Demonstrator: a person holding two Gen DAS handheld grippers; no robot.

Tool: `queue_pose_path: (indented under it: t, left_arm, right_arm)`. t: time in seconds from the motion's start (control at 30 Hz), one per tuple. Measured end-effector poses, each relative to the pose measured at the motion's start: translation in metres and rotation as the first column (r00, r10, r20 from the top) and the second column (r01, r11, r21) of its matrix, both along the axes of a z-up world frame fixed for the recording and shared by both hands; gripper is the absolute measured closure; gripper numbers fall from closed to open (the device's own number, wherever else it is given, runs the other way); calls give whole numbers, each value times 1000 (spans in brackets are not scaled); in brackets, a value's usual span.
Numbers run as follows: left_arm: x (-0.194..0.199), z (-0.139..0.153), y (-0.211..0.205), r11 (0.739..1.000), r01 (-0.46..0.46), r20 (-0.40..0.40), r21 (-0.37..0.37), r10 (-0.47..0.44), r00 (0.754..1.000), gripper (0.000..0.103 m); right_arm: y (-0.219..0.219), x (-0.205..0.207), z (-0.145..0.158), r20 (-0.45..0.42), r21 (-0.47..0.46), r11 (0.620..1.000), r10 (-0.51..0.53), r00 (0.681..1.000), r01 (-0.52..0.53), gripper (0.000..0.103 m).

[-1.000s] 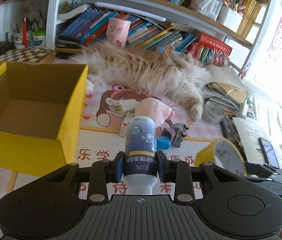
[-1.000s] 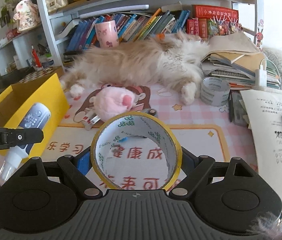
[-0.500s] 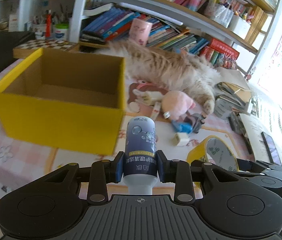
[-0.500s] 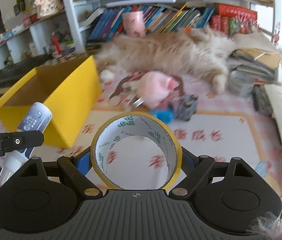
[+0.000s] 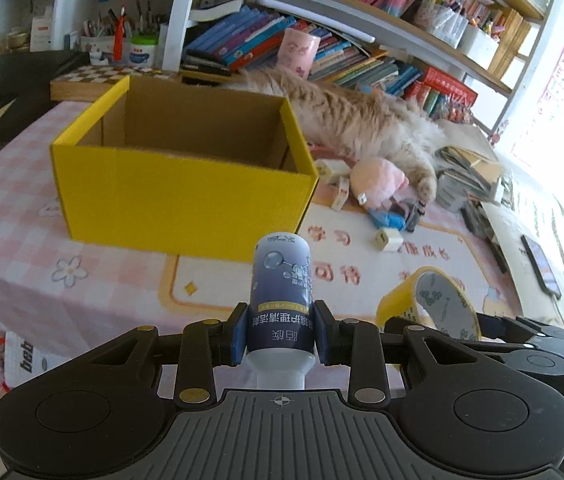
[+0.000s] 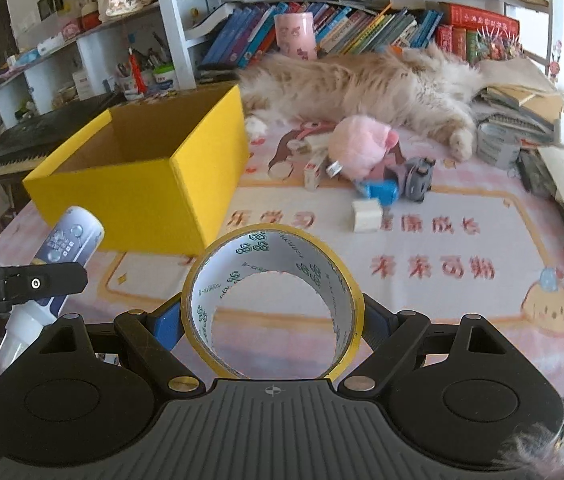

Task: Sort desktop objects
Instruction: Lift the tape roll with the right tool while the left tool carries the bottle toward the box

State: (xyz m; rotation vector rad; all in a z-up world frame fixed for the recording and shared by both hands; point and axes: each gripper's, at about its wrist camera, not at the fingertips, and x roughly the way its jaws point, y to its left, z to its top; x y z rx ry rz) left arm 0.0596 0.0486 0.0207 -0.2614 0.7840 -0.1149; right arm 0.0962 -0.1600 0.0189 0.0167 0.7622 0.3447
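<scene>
Since both hands are loaded at once, the job looks like a carry toward the yellow box [image 5: 186, 196], which stands open-topped on the pink checked tablecloth [image 5: 10, 216] with nothing visible inside from these angles. The blue bottle [image 5: 281, 292] is clamped in the left tongs [image 5: 281, 338], the pads pressing on its labelled body just above the white cap, so the cap points back at the hand and the rounded base points out toward the box. I take it that grip low on the body keeps the bottle from swinging. The tape roll [image 6: 272, 300] sits in the right tongs [image 6: 272, 320], jaws spread wide and closed on its outer rim, the roll standing on edge with its hole facing the camera. Both things hang above the front of the table, near the box's front wall but not over its opening yet; the tape is just to the right of the bottle. Farther back lie the things not yet sorted: a pink plush toy [image 6: 362, 144], a blue toy [image 6: 380, 192] and a small white block [image 6: 367, 215]. A long-haired cat [image 6: 362, 84] sprawls behind them against the bookshelf [image 6: 362, 24], well clear of the tongs.
</scene>
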Motion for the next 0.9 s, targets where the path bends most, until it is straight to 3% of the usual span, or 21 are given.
queue_pose_path:
  t: [0.33, 0.9]
  left_arm:
    - [-39, -10, 38, 1000, 0, -28, -7, -1, 1000, 71]
    - [-72, -16, 83, 996, -70, -35, -50, 68, 997, 71]
  right_arm:
    - [38, -43, -10, -23, 3, 1000, -17, 1000, 17, 19]
    - [94, -72, -10, -20, -25, 994, 110, 994, -110, 19]
